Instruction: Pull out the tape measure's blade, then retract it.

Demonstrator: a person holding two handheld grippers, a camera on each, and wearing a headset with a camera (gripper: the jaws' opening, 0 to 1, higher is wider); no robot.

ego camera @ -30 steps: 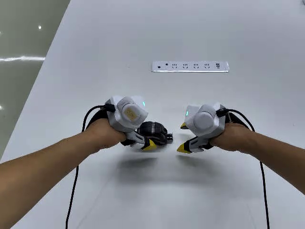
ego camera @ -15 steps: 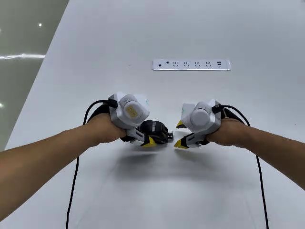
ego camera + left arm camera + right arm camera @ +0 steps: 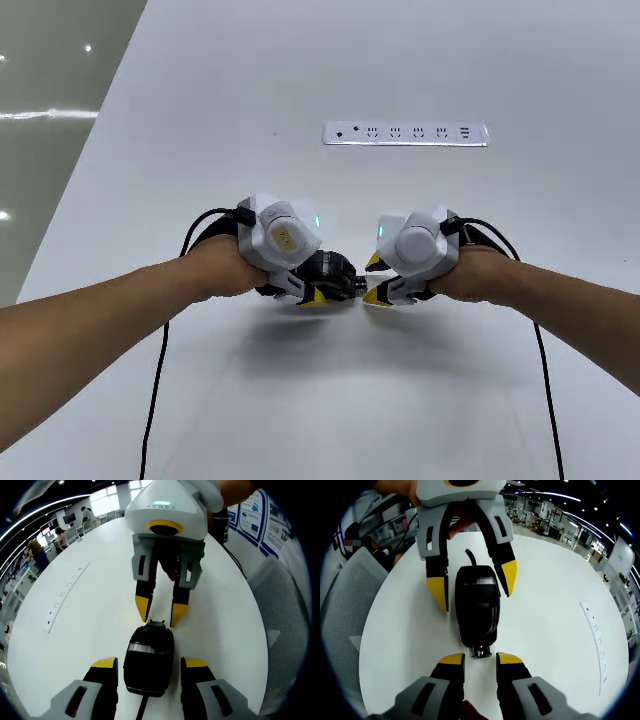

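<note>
- The black tape measure (image 3: 477, 605) is sitting up off the white table (image 3: 330, 400), casting its shadow on the surface below, in the middle of the near part of the table between your two hands.
- Your left gripper (image 3: 149, 662) is clamping the case, one yellow-tipped jaw pressing each flat side, with the case's strap trailing back between the jaws.
- The blade's metal tab (image 3: 481, 652) is poking out of the case's end, facing your right gripper (image 3: 481, 661).
- Your right gripper is standing open, its two yellow tips flanking the tab with a gap on each side and not yet pinching it.
- In the head view the two grippers are meeting nose to nose, almost touching, with your forearms coming in from the lower corners.
- A black cable (image 3: 160, 380) is running back from the left gripper along your arm, and another is doing the same on the right.
- A white power strip (image 3: 405, 134) is lying flat well beyond the grippers, far from the tape measure.
- The table's left edge (image 3: 75, 180) is running diagonally up the head view, with glossy floor (image 3: 40, 100) showing beyond it.
- Bare tabletop is stretching to the right of your right hand and ahead toward the power strip, giving you open room on those sides.
- A mesh chair (image 3: 285, 605) is standing just off the table's rim in the left gripper view.
</note>
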